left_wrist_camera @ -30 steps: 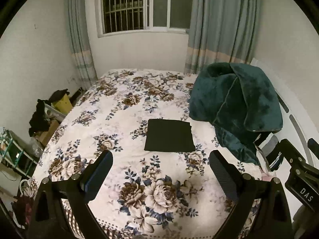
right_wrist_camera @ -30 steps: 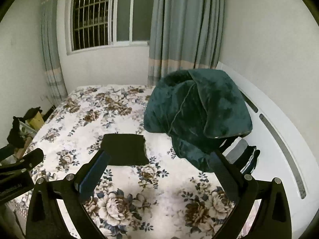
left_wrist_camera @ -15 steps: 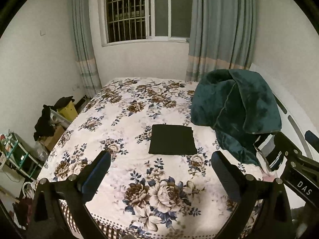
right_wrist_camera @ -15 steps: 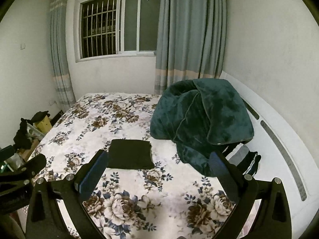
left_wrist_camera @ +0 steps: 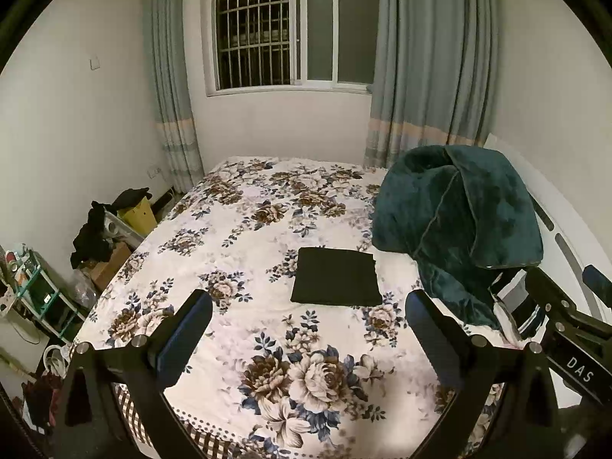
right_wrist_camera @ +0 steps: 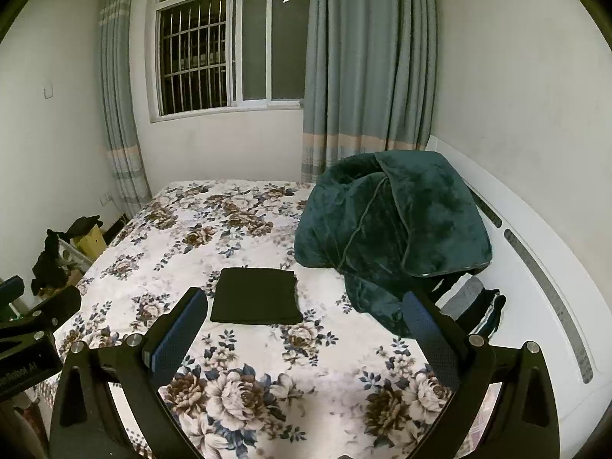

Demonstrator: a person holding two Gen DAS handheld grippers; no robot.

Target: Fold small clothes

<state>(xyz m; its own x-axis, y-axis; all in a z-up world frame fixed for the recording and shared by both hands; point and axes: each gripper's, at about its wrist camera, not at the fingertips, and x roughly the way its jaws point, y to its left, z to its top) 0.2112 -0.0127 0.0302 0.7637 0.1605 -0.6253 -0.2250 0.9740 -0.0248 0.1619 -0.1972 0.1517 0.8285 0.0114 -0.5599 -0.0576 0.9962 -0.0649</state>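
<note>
Bed (left_wrist_camera: 237,252) holds garment (left_wrist_camera: 336,282) (black, folded).

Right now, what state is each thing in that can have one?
Black garment: folded into a flat rectangle, lying on the bedspread, not held.
Left claw: open, empty, above the bed's near edge.
Right claw: open, empty.
Teal blanket: bunched in a heap at the headboard side.
Curtains: drawn aside.
Window: dark outside; whether latched, cannot tell.
</note>
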